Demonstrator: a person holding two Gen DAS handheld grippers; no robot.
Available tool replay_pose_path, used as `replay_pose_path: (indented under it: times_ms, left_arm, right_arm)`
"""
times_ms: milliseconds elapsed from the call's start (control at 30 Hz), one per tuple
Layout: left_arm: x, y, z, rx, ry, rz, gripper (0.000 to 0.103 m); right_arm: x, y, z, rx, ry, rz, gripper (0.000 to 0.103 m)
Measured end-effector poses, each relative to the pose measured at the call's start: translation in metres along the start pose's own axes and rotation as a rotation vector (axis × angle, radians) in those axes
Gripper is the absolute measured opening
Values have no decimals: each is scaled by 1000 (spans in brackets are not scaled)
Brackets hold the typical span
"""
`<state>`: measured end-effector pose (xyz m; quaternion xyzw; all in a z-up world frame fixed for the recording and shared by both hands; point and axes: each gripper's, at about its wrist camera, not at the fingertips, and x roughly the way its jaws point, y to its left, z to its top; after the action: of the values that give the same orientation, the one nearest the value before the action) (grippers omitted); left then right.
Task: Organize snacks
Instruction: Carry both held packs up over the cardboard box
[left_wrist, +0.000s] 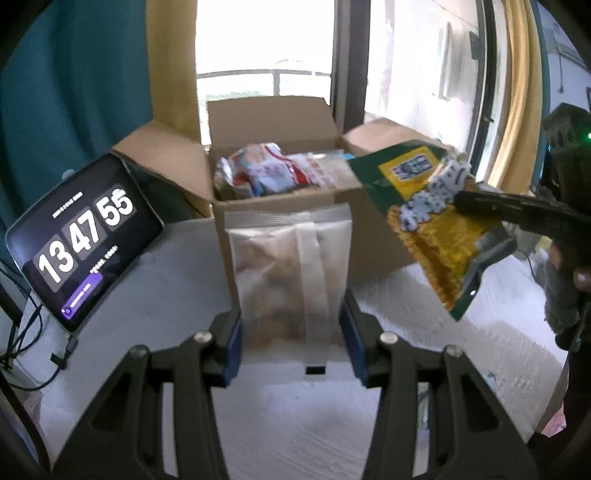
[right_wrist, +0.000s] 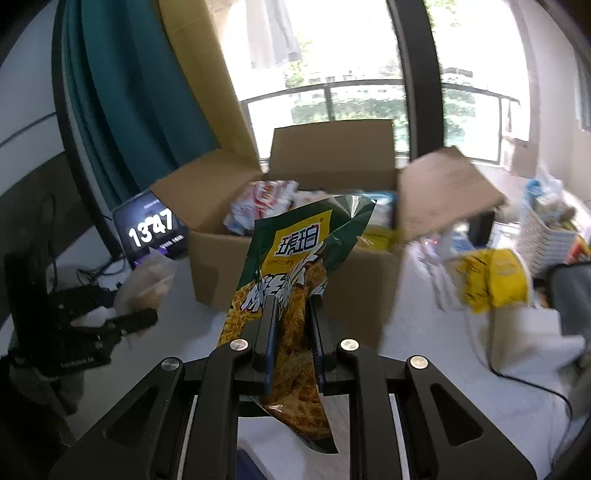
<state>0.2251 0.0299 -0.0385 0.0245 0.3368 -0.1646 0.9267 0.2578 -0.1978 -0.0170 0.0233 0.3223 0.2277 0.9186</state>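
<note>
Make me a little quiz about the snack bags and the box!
1. True or false: the left claw holds a clear snack bag.
2. What colours is the bag in the right claw? A) green and yellow B) pink and blue C) all white
3. Fill in: the cardboard box behind both bags is ____, with snack packs inside.

Key: 1 true; 2 A; 3 open
</note>
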Motion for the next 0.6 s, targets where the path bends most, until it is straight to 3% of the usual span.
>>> replay_pose_path:
  times_ms: [367, 600]
  left_arm:
    - [2, 29, 26, -22, -68, 45, 48]
    - [8, 44, 42, -44, -102, 78, 48]
  right_arm:
    - [56, 31, 65, -44, -17, 86, 18]
    - [96, 40, 85, -71, 25, 60, 18]
